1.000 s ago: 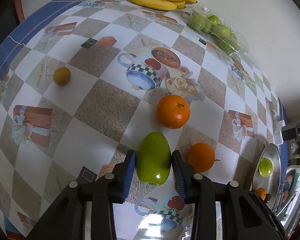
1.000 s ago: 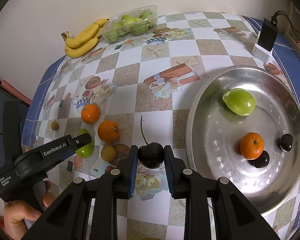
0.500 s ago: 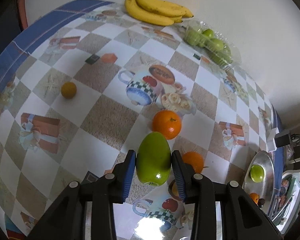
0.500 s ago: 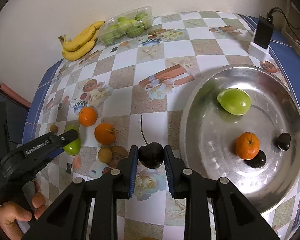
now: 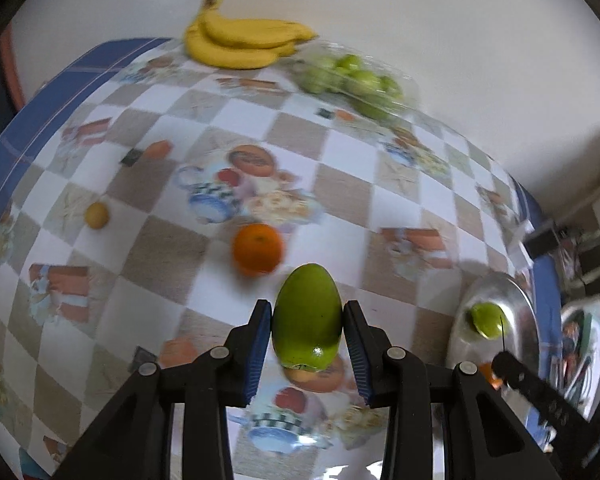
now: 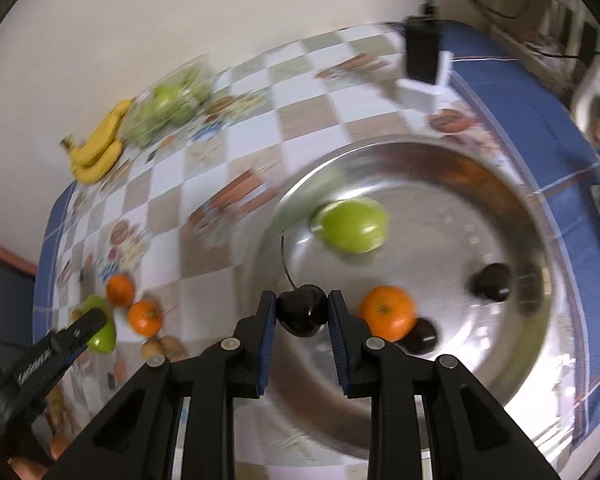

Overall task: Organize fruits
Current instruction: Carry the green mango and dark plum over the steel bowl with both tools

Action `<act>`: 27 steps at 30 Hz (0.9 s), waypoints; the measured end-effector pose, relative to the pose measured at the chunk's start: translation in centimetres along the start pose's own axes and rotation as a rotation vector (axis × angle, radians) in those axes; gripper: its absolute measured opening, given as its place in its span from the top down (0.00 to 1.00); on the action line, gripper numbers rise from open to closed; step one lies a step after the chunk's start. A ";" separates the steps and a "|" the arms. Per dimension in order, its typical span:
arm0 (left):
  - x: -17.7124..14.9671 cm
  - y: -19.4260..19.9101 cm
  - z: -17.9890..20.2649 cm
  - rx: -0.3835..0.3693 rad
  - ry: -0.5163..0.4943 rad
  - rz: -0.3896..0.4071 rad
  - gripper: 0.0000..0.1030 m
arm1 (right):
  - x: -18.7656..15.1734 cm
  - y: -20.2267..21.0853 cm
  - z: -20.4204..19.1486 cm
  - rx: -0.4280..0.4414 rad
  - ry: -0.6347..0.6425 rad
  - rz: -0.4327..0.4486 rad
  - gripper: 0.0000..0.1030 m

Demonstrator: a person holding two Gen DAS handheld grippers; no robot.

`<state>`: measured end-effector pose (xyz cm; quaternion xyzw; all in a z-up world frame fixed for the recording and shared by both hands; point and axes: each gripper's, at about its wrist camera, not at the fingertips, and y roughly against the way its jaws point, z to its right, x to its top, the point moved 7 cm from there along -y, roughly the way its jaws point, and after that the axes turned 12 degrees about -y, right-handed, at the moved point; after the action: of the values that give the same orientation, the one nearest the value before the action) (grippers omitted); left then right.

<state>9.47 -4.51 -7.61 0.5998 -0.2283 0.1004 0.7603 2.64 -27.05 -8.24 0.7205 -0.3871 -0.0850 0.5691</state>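
My left gripper point(image 5: 307, 320) is shut on a green mango point(image 5: 307, 318) and holds it above the checkered table. An orange point(image 5: 257, 249) lies just beyond it. My right gripper point(image 6: 302, 314) is shut on a dark cherry point(image 6: 303, 315) with a long stem, held over the left part of the silver tray point(image 6: 480, 384). The tray holds a green fruit point(image 6: 351, 225), an orange point(image 6: 387, 312) and two dark fruits point(image 6: 492, 282). The tray also shows in the left wrist view point(image 5: 522, 304) at the right.
Bananas point(image 5: 244, 42) and a clear pack of green fruits point(image 5: 352, 80) lie at the table's far edge. A small yellow fruit point(image 5: 97, 215) sits at the left. Two oranges point(image 6: 145, 317) lie left of the tray. A black charger point(image 6: 422, 60) stands behind the tray.
My right gripper has carried the cherry right, from over the table to over the tray. My left gripper has lifted the mango and moved it right, toward the tray.
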 end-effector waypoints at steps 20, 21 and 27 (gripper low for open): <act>-3.0 -2.8 16.5 -0.121 -0.466 -0.037 0.62 | 4.3 0.9 7.6 -0.074 -0.153 0.080 0.74; -3.0 -3.0 16.8 -0.127 -0.473 -0.040 0.62 | 4.3 0.7 7.7 -0.076 -0.154 0.076 0.74; -3.4 -4.0 18.0 -0.118 -0.521 -0.049 0.62 | 4.0 -0.4 7.7 -0.088 -0.150 0.045 0.74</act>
<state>4.08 -22.37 -9.52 0.5655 -0.4074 -0.0892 0.7116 1.27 -35.44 -9.91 0.6777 -0.4406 -0.1428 0.5712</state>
